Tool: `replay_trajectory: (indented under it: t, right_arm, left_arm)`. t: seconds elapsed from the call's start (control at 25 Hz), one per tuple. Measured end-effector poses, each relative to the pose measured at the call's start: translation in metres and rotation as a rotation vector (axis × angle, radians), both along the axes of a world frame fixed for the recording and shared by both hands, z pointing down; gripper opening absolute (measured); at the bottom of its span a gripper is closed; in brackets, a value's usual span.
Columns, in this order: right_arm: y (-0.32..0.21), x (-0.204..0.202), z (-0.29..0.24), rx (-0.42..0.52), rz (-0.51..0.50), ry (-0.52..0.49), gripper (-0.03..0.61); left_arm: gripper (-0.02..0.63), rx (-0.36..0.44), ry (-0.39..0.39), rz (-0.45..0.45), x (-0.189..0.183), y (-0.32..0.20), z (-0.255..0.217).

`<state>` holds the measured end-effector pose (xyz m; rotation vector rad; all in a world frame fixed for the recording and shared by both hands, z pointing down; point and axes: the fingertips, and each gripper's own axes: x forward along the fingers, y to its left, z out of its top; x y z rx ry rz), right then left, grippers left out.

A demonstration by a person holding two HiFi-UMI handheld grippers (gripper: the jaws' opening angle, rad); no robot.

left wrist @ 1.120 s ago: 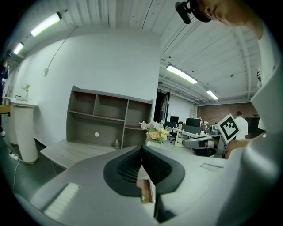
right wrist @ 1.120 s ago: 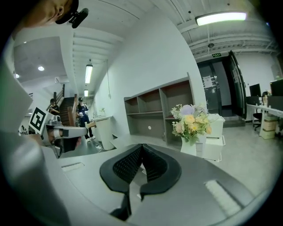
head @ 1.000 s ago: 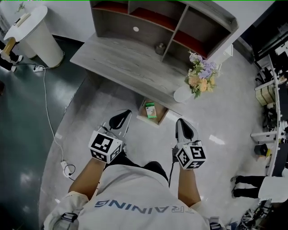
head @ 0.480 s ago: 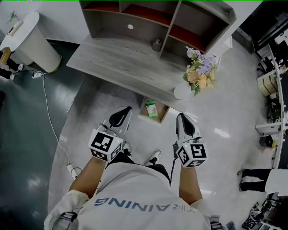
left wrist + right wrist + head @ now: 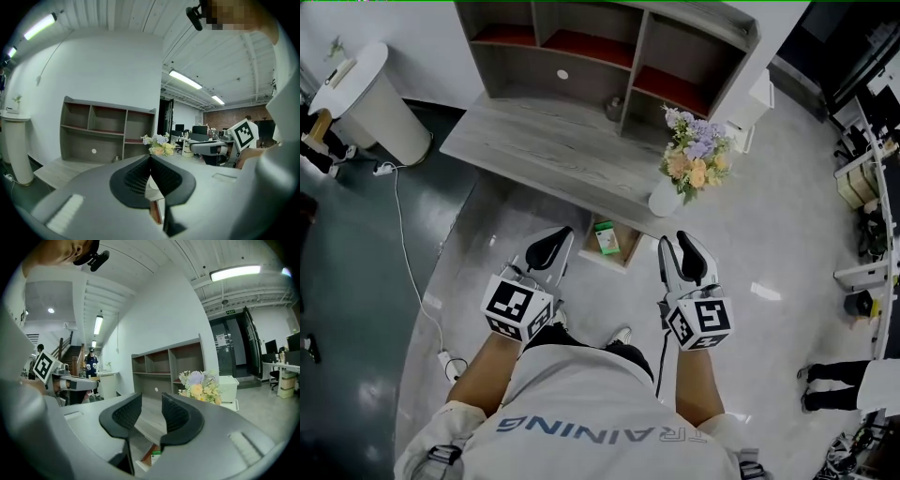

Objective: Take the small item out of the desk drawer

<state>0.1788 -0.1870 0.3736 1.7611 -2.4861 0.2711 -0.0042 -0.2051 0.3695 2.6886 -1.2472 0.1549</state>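
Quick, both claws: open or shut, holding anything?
Left claw: shut, empty.
Right claw: opening, jaws apart, nothing between them.

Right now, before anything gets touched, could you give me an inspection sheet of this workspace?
Surface: grey wood-grain desk with open shelves behind, top mostly bare.
Job's things: light wooden drawer open under the desk's front; small green-and-white box inside.
Clutter: pastel flowers in a white vase at the desk's front edge; small dark object by a shelf divider, unidentifiable.
Grippers: left gripper shut, empty; right gripper jaws opening, nothing between them; neither touches the drawer.
Cables: white cable across the dark floor to a power strip.
Surroundings: white round pedestal at left; a person's legs at right edge.
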Motion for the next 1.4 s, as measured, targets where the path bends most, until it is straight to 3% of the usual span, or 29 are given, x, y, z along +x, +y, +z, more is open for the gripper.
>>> replay_trajectory:
  t: [0.16, 0.48, 0.72, 0.88, 1.4]
  right_arm:
    - [0.0, -0.007, -0.002, 0.004, -0.04, 0.014, 0.286]
    - [-0.003, -0.019, -0.001, 0.01, -0.079, 0.065, 0.499]
    - [-0.003, -0.023, 0.004, -0.01, -0.081, 0.079, 0.549]
    - [-0.004, -0.023, 0.021, -0.058, -0.07, 0.097, 0.551]
    - [-0.032, -0.051, 0.191, -0.407, -0.048, 0.168, 0.537]
  left_arm:
    - [-0.002, 0.002, 0.0, -0.011, -0.002, 0.004, -0.002]
    - [-0.002, 0.002, 0.007, -0.032, -0.009, 0.008, -0.001]
    - [-0.002, -0.004, 0.007, -0.035, -0.013, 0.006, 0.001]
    - [-0.002, -0.02, 0.004, -0.029, -0.014, 0.004, 0.008]
    - [-0.002, -0.113, -0.05, -0.044, -0.045, -0.015, 0.063]
